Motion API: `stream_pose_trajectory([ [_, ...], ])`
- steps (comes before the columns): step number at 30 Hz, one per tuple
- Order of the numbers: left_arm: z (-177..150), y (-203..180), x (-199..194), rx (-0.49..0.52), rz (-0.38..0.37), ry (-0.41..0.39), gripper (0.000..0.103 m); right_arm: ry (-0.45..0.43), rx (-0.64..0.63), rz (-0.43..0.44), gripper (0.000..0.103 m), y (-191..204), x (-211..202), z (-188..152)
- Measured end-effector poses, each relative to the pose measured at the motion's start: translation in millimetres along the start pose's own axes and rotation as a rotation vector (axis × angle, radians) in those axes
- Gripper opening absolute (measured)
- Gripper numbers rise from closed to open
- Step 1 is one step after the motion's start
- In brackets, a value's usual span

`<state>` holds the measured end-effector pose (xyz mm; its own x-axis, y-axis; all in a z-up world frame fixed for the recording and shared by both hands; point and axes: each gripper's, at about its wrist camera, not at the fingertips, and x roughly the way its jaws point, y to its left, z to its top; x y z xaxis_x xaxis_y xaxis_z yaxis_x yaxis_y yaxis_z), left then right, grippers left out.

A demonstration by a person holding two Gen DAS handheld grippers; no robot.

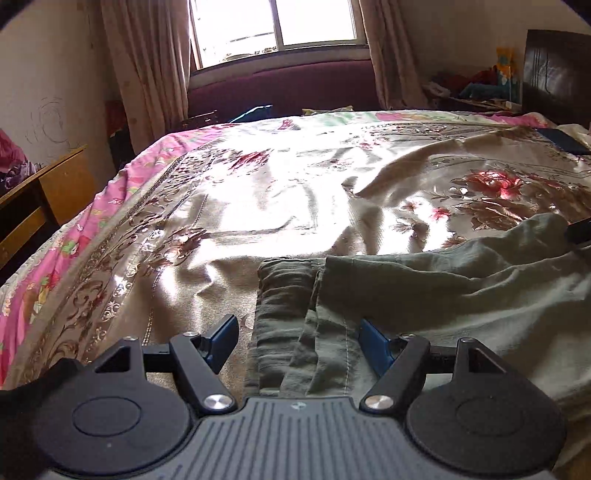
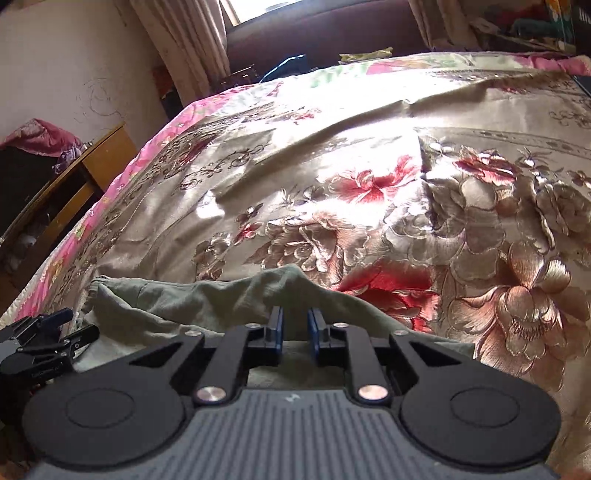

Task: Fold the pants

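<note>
Olive-green pants (image 1: 424,295) lie crumpled on a shiny floral bedspread (image 1: 240,206). In the left wrist view my left gripper (image 1: 299,332) is open, its blue fingers straddling the pants' left edge, low over the cloth. In the right wrist view my right gripper (image 2: 295,325) has its blue fingers close together with a narrow gap, pinching a raised fold of the pants (image 2: 207,299). The left gripper shows at the left edge of the right wrist view (image 2: 48,339).
The bedspread (image 2: 369,184) covers a wide bed with a pink border (image 1: 74,236). A wooden desk (image 1: 44,192) stands left of the bed. A window with curtains (image 1: 273,26) and a dark headboard (image 1: 554,74) are at the far side.
</note>
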<state>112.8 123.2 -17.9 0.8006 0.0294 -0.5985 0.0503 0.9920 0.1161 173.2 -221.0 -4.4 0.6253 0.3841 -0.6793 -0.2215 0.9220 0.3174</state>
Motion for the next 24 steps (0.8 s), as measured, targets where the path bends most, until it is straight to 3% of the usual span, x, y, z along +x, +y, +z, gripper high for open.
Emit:
stream_pose_trajectory([
  [4,-13.5,21.8,-25.0,-0.148,-0.067,0.016,0.085,0.023,-0.134,0.103,0.021,63.0,3.5,-5.8],
  [10,-20.8,15.4,-56.1,-0.170,-0.135,-0.047,0.085,0.097,-0.325,0.217,0.041,145.6,60.4,1.1],
  [12,-21.3,14.9,-54.0,-0.191,-0.155,-0.048,0.085,0.116,-0.365,0.222,0.046,158.3,78.4,5.7],
  [18,-24.2,19.7,-37.6,-0.301,-0.205,-0.022,0.085,0.233,-0.454,0.243,0.048,171.6,125.4,8.4],
  [19,-24.8,17.4,-36.2,-0.297,-0.201,-0.021,0.084,0.242,-0.455,0.245,0.047,170.9,128.5,6.9],
  [21,-26.1,13.0,-35.0,-0.266,-0.186,-0.017,0.078,0.243,-0.447,0.250,0.024,169.4,126.1,7.9],
  [22,-27.2,12.0,-35.8,-0.257,-0.181,-0.015,0.069,0.246,-0.441,0.252,0.008,169.4,124.1,9.6],
  [24,-29.8,14.3,-40.6,-0.255,-0.178,-0.012,0.057,0.235,-0.448,0.266,0.006,172.1,116.7,13.1],
])
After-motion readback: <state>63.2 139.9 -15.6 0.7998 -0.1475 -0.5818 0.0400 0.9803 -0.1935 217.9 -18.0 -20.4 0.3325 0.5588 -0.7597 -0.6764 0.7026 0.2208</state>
